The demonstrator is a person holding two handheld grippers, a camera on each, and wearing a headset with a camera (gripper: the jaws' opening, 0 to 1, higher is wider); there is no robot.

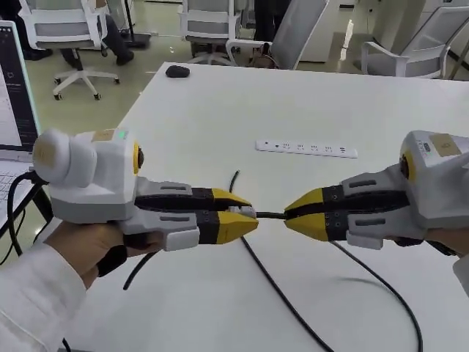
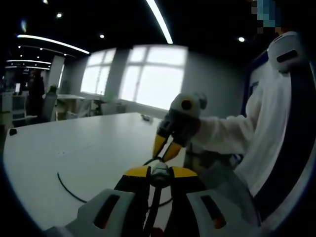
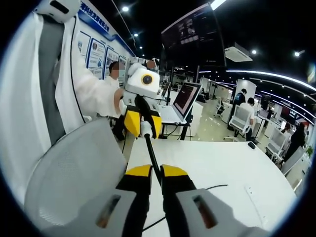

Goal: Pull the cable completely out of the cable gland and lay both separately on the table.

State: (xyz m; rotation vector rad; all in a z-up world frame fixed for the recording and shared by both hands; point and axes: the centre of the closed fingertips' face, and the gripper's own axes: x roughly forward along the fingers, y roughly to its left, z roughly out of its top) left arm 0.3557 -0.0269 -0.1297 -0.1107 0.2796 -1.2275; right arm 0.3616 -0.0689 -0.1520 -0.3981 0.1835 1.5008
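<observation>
In the head view my two grippers meet tip to tip above the white table [image 1: 212, 117]. The left gripper [image 1: 250, 218] is shut on a small pale cable gland [image 2: 159, 169], held between its yellow jaw tips. The right gripper [image 1: 287, 213] is shut on the black cable [image 1: 270, 215], a short way from the gland. A short taut stretch of cable spans the gap between the tips. In the right gripper view the cable [image 3: 150, 153] runs straight from my right gripper [image 3: 152, 174] up to the gland [image 3: 146, 130]. Loose cable trails across the table below.
A white power strip [image 1: 306, 149] lies on the table beyond the grippers, and a black mouse [image 1: 176, 71] sits near the far edge. An open laptop [image 1: 11, 95] stands off the left side. Office chairs [image 1: 73, 37] ring the table's far end.
</observation>
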